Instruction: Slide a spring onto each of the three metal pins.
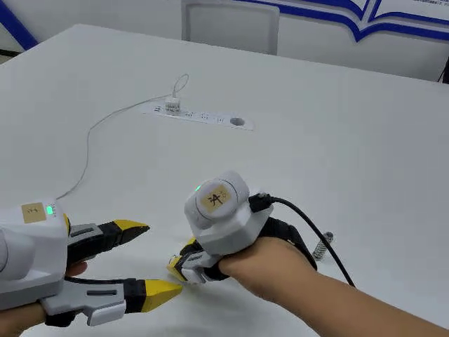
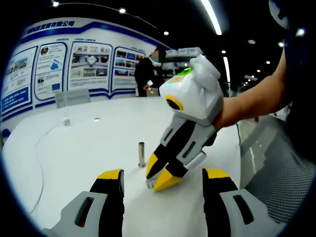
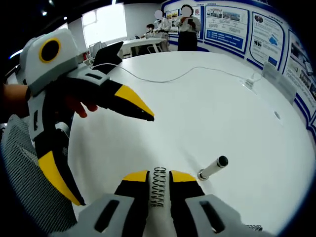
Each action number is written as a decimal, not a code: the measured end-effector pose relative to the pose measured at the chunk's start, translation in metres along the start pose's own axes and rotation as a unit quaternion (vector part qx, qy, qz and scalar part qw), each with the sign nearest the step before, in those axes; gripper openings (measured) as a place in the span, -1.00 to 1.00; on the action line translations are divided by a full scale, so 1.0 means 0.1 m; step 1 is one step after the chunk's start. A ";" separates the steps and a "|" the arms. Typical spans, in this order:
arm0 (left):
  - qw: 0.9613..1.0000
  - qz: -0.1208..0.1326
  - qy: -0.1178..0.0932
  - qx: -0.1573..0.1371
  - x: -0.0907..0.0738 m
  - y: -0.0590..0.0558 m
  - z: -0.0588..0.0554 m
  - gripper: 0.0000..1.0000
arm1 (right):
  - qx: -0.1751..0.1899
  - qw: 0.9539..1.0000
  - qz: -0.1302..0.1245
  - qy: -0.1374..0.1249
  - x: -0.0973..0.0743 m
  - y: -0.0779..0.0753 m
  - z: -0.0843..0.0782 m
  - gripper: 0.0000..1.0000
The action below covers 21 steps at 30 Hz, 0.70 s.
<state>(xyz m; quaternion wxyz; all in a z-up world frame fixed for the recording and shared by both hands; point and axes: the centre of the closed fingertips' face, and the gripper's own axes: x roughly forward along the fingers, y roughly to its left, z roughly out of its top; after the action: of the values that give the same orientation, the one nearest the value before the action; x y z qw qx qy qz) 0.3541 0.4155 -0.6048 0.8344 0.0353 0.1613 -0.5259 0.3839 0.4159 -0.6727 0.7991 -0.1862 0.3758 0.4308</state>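
Spring, pinched in right tool; left tool spread: may buckle, flick free, or topple the standing pin on the worktop if offered off-axis.

Office hall, wall poster boards

Bright, even overhead light (ceiling strips); sharp, fisheye-bent edges.

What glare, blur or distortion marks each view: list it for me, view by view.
Head view: soft, even light, only faint shadows on the white table, little glare. Left gripper view: fisheye bends the wall, ceiling lights streak bright, the right gripper is sharp. Right gripper view: the window blows out white, the table edge curves, the spring between the fingers is crisp.
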 end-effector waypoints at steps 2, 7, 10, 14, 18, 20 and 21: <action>1.000 0.001 0.001 -0.001 -0.01 0.00 -0.01 0.32 | 0.003 1.000 -0.001 0.003 0.02 0.00 0.00 -0.66; 1.000 0.000 0.002 -0.002 -0.01 0.00 -0.02 0.31 | -0.004 1.000 -0.004 0.011 0.06 0.01 -0.02 -0.70; 1.000 0.001 0.002 -0.003 -0.02 0.00 -0.02 0.31 | -0.005 1.000 -0.007 0.011 0.06 -0.01 -0.02 -0.73; 1.000 0.001 0.003 -0.003 -0.02 0.00 -0.03 0.31 | -0.007 1.000 -0.009 0.011 0.06 -0.02 -0.02 -0.76; 1.000 0.000 0.002 -0.003 -0.01 0.00 -0.02 0.31 | -0.006 1.000 -0.008 0.008 0.05 -0.01 -0.02 -0.76; 1.000 0.000 0.002 -0.002 -0.01 -0.01 -0.02 0.31 | -0.004 1.000 -0.008 0.004 0.02 -0.02 -0.02 -0.77; 1.000 0.000 0.003 -0.002 -0.01 -0.01 -0.02 0.31 | -0.003 1.000 -0.007 0.000 0.00 -0.02 -0.01 -0.77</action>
<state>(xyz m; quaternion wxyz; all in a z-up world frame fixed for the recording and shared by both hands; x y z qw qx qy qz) 0.3527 0.4162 -0.6070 0.8338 0.0348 0.1646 -0.5258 0.3849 0.4141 -0.6732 0.8017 -0.1913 0.3729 0.4262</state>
